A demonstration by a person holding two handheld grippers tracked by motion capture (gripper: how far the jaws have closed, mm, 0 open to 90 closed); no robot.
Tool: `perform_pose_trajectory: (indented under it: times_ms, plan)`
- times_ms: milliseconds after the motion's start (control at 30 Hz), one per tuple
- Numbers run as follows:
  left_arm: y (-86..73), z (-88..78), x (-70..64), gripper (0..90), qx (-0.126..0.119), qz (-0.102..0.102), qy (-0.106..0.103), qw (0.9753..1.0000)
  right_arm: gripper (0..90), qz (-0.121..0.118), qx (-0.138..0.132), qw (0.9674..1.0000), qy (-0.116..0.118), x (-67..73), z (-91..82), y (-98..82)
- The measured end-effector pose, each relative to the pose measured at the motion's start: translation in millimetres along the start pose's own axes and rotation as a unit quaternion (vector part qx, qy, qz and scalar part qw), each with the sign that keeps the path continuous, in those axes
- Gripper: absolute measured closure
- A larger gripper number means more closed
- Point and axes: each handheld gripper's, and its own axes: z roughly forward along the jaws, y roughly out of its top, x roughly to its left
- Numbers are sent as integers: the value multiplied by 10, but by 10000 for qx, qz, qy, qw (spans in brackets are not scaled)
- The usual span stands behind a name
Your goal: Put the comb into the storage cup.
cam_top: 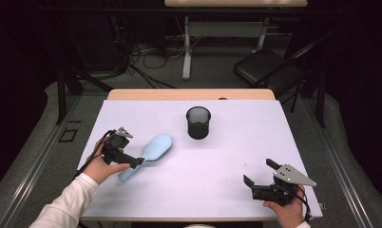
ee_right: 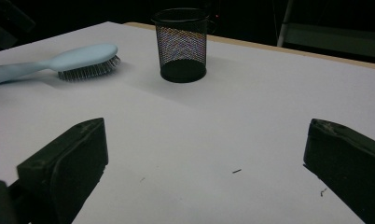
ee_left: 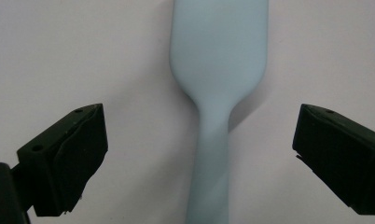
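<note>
Jaws wide astride hairbrush [ee_left: 209,154], mesh cup [cam_top: 198,122] empty

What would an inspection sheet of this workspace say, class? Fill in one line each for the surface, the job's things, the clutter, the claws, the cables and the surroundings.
Surface: white table, a wooden strip along its far edge, a few tiny dark specks near the right claw.
Job's things: light blue hairbrush lying bristles down; black mesh cup upright, apart from it.
Clutter: nothing seen.
Claws: left claw open, jaws either side of the brush handle, not touching it; right claw open, holding nothing, over the near right of the table.
Cables: one trails from the left claw; more lie tangled on the floor behind the table.
Surroundings: dark room, black chair, a second table's legs.
</note>
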Motion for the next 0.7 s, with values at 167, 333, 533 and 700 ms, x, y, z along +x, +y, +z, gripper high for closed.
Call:
perform_pose_trajectory:
  times_ms: [167,333,533,700]
  plan:
    - [16,-6,12,36,41,-12,-7,10000,0,7,0,10000,3,0,-1,0]
    - [27,24,27,43,202,12,13,9998,0,-11,3,10000,-1,-2,1,0]
    - [60,66,30,47,323,54,28,9995,0,-25,11,10000,-4,-5,1,1]
    - [95,110,15,47,410,98,61,9991,0,-13,21,10000,2,-6,0,0]
